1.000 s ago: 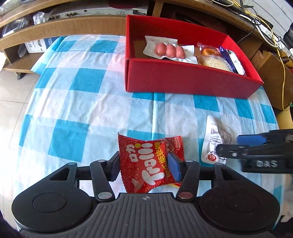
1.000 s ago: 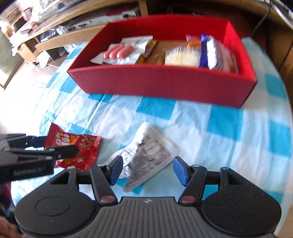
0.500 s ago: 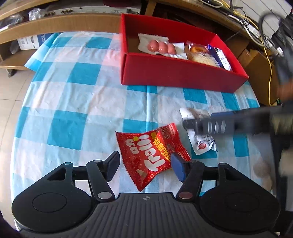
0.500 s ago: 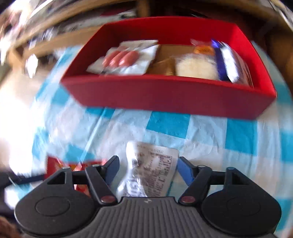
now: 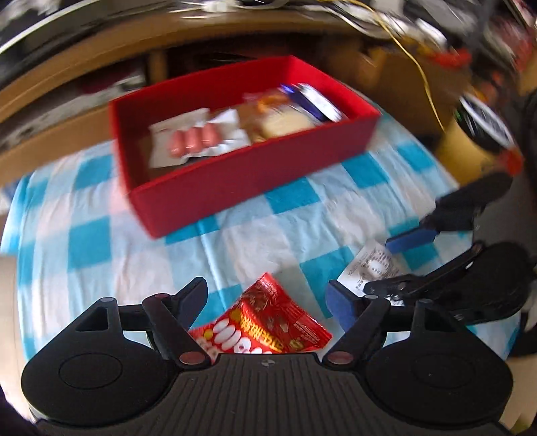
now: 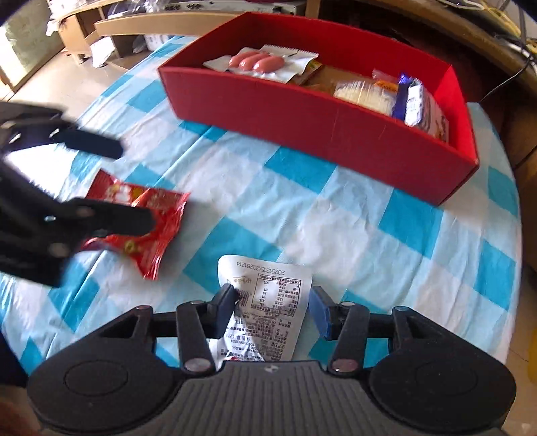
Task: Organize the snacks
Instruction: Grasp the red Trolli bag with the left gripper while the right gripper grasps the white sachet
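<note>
A red snack bag (image 5: 268,322) lies on the blue-checked tablecloth between the open jaws of my left gripper (image 5: 266,298); it also shows in the right wrist view (image 6: 141,228). A white snack packet (image 6: 268,308) lies between the open jaws of my right gripper (image 6: 272,302); in the left wrist view it (image 5: 369,268) sits under that gripper (image 5: 396,265). Neither gripper grips its packet. A red box (image 6: 319,120) at the back holds a sausage pack (image 6: 258,62), a pale cake pack (image 6: 362,94) and a blue-white packet (image 6: 411,97).
The blue-checked tablecloth (image 6: 352,228) covers a round table whose edge curves close on the right. Wooden shelves (image 6: 134,23) stand behind the box. A cardboard box and cables (image 5: 419,67) sit at the back right.
My left gripper has opened wider and swung, so the red bag now lies close under it. My right gripper has dropped lower over the white packet. Both packets stay on the cloth.
</note>
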